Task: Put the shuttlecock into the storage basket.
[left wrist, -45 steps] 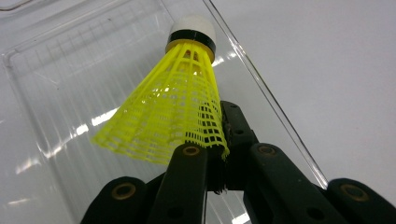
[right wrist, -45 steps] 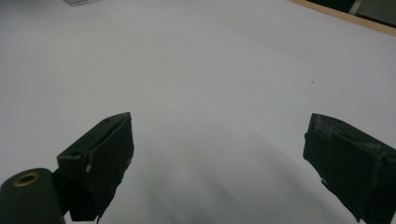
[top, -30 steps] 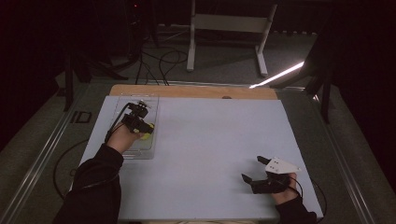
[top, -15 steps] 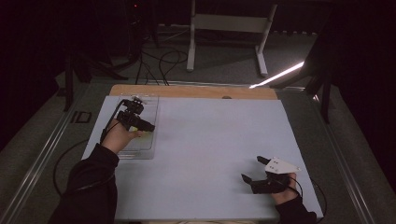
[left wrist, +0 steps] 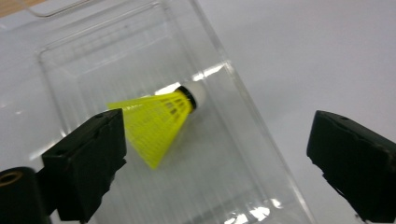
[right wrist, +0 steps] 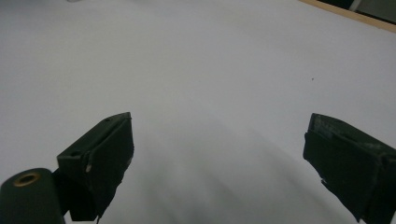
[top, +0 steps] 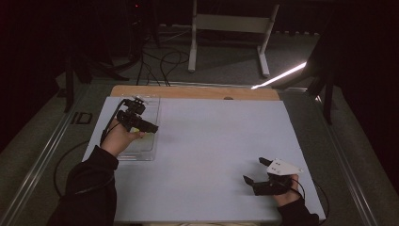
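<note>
Inside clear plastic tray (left wrist: 243, 121): yellow mesh-skirted shuttlecock (left wrist: 159, 121) | left gripper (left wrist: 215, 158) just parted, empty | right gripper (right wrist: 219, 163) apart

The shuttlecock (left wrist: 161, 122) has a yellow plastic mesh skirt and lies in a clear, glossy plastic tray (left wrist: 243, 140) on a matt white sheet (top: 221, 141) over a wooden board (top: 188, 92).

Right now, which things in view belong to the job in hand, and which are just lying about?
In the job:
- yellow shuttlecock, lying in the clear tray
- clear tray on the white sheet
- left tool, open above the shuttlecock, jaws just opened

Lying about:
- right tool, open, idle on the white sheet
- white stand behind the table
- floor cables
</note>
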Motion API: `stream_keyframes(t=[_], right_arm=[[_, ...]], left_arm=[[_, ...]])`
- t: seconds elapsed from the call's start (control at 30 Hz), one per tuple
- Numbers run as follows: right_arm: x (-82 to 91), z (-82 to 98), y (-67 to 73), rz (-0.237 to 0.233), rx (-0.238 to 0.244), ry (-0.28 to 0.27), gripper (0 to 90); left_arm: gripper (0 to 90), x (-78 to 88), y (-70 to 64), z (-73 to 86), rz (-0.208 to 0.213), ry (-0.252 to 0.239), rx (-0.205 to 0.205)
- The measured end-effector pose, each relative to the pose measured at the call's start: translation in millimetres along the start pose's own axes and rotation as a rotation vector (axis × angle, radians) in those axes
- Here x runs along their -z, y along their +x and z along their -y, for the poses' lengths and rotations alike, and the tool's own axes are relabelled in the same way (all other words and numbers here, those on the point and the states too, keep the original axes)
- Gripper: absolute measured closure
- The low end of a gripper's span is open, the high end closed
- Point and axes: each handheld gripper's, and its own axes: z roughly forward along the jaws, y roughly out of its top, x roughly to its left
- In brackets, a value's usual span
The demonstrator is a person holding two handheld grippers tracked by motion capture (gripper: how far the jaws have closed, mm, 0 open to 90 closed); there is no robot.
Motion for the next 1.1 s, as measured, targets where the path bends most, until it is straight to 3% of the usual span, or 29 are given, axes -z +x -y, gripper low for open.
stream_keyframes(t=[0.43, 0.6, 0.73, 0.8, 1.1], right_arm=[[0.1, 0.2, 0.0, 0.001, 0.002, 0.002, 8.7], [0.5, 0.1, 0.2, 0.003, 0.000, 0.001, 8.7], [0.9, 0.4, -0.2, 0.004, 0.002, 0.001, 8.7], [1.0, 0.5, -0.2, 0.004, 0.001, 0.001, 8.7], [1.4, 0.5, 0.0, 0.005, 0.001, 0.000, 8.7]], left_arm=[[1.5, 5.2, -8.5, -1.8, 0.021, -0.004, -0.029], [0.2, 9.1, -7.3, -2.8, 0.063, -0.026, -0.023], [0.1, 13.1, -8.3, -3.0, 0.090, -0.056, -0.041], [0.1, 16.9, -11.0, -3.2, 0.113, -0.079, -0.082], [0.0, 22.2, -21.1, -3.7, 0.171, -0.121, -0.166]])
